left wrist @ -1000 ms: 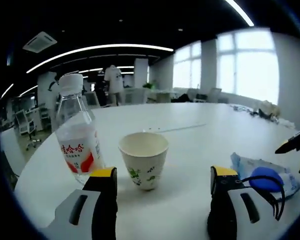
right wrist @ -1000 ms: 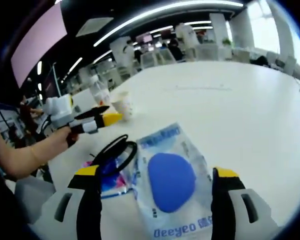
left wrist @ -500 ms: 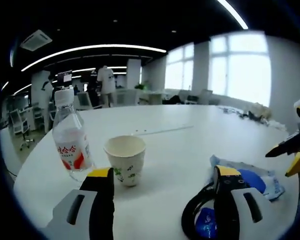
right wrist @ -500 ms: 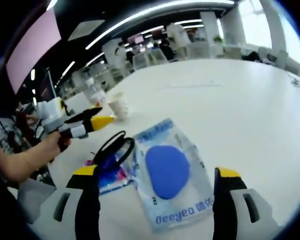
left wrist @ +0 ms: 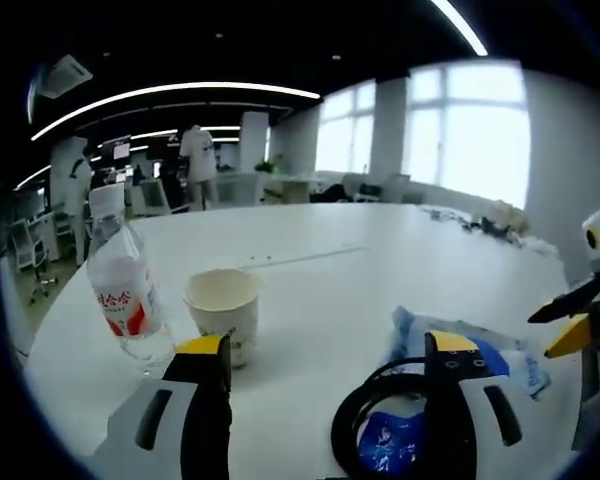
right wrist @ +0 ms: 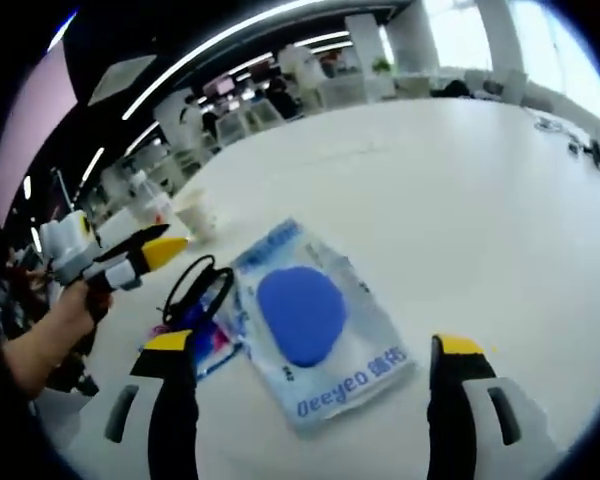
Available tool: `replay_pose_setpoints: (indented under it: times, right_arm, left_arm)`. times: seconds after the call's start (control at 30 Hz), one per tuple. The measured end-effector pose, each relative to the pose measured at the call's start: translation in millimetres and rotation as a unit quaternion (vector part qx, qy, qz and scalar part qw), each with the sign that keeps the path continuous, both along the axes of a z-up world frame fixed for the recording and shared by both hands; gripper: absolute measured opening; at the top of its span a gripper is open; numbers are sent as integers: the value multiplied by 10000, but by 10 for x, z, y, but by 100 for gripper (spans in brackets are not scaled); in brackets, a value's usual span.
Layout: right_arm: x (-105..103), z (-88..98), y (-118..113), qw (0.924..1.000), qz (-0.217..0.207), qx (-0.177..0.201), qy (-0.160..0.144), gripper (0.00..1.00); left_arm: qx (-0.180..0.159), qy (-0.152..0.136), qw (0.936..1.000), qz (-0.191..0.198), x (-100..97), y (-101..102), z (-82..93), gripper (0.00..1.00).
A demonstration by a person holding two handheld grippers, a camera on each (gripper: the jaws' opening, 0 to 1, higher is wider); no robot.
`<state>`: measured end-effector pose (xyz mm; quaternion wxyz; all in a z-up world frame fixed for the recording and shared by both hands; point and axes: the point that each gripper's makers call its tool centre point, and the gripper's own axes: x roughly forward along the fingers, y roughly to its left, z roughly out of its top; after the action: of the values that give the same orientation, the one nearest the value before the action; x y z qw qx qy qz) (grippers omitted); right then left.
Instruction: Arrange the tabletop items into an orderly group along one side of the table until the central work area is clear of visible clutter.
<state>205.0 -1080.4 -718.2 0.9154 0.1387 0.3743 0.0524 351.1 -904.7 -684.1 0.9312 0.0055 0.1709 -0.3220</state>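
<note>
On the white table (left wrist: 350,285) a clear water bottle (left wrist: 120,290) with a red label stands beside a paper cup (left wrist: 223,312). My left gripper (left wrist: 327,350) is open, with the cup just beyond its left jaw. A black cable coil (left wrist: 365,425) lies on a small blue packet (left wrist: 390,445) near its right jaw. Below my open right gripper (right wrist: 312,350) lies a clear packet with a blue oval pad (right wrist: 305,315). The cable coil (right wrist: 195,290) lies to the left of that packet. The cup (right wrist: 195,215) and bottle (right wrist: 160,205) stand farther off.
A hand (right wrist: 70,310) holds the left gripper (right wrist: 140,258) at the left of the right gripper view. The right gripper (left wrist: 570,320) comes in at the right edge of the left gripper view. Office chairs and desks stand beyond the table's far edge (left wrist: 280,210).
Both cameras have pulled back from the table, so the bottle, cup and packet look smaller. The cable coil has come into the left gripper view. The items themselves have not moved.
</note>
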Motion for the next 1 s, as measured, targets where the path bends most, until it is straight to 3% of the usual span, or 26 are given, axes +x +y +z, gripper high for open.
replay_pose_setpoints:
  times: [0.3, 0.47, 0.67, 1.0]
  right_arm:
    - [-90, -77, -42, 9989, -429, -128, 101, 92]
    - [-139, -144, -23, 9980, -591, -40, 200, 85]
    - [-207, -256, -4, 9972, -669, -14, 330, 78]
    - [-252, -349, -30, 9948, -893, 96, 477, 64]
  left_arm:
    - [-151, -1, 9997, -170, 76, -223, 46, 74]
    - [-128, 102, 9995, -285, 120, -381, -47, 71]
    - [41, 325, 9975, -632, 92, -602, -200, 65]
    - [418, 629, 9921, -1006, 94, -747, -366, 55]
